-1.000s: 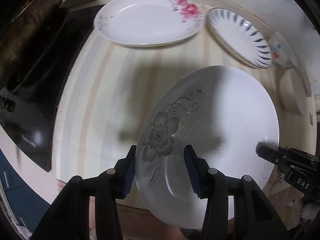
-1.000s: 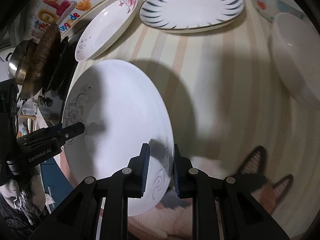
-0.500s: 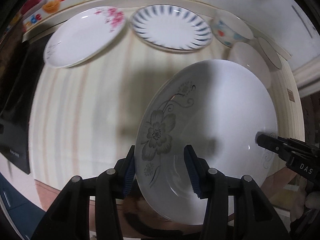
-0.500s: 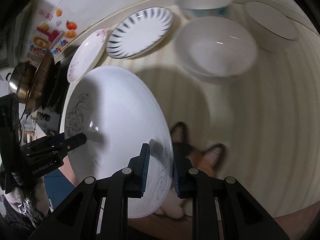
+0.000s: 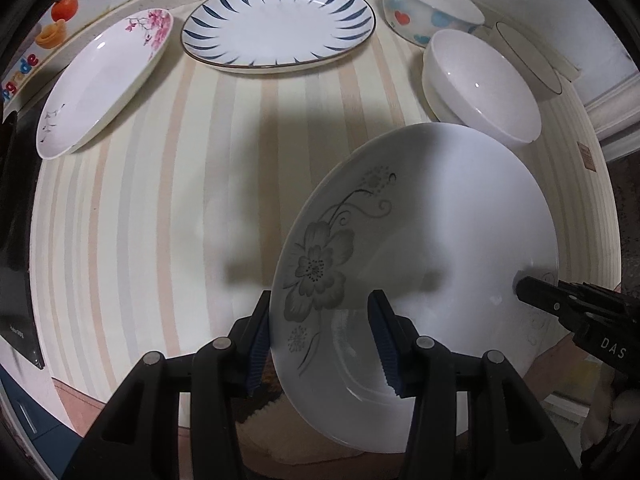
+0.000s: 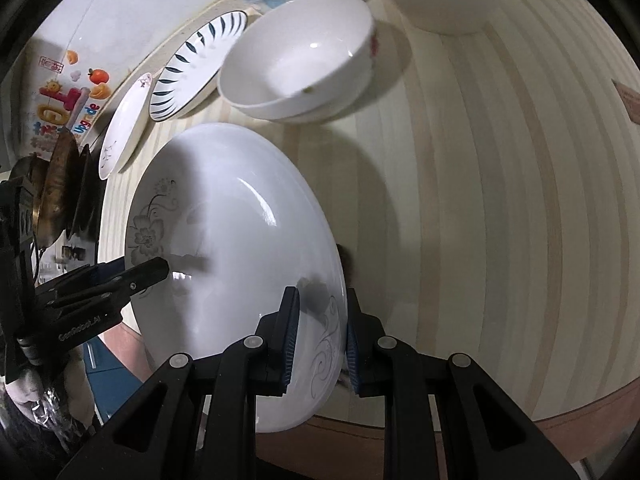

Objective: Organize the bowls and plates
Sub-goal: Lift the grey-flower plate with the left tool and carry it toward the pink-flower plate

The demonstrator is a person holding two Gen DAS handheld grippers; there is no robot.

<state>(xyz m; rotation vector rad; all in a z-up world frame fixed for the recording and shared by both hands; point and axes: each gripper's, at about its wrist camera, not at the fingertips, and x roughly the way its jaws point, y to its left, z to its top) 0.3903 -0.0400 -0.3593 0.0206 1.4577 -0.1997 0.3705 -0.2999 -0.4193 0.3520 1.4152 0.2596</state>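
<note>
A large white plate with a grey flower is held above the striped table between both grippers. My left gripper is shut on its near left rim. My right gripper is shut on the opposite rim, where the plate shows tilted. At the back stand a pink-flower plate, a blue-striped plate, a white bowl, a spotted bowl and a dark-rimmed bowl.
The striped table ends at a front edge close below the grippers. A black stove with a pan sits at the left. A wall with fruit stickers runs behind the dishes.
Both grippers have carried the grey-flower plate to the right along the table. The bowls at the right have come into view and the stove has slid out to the left.
</note>
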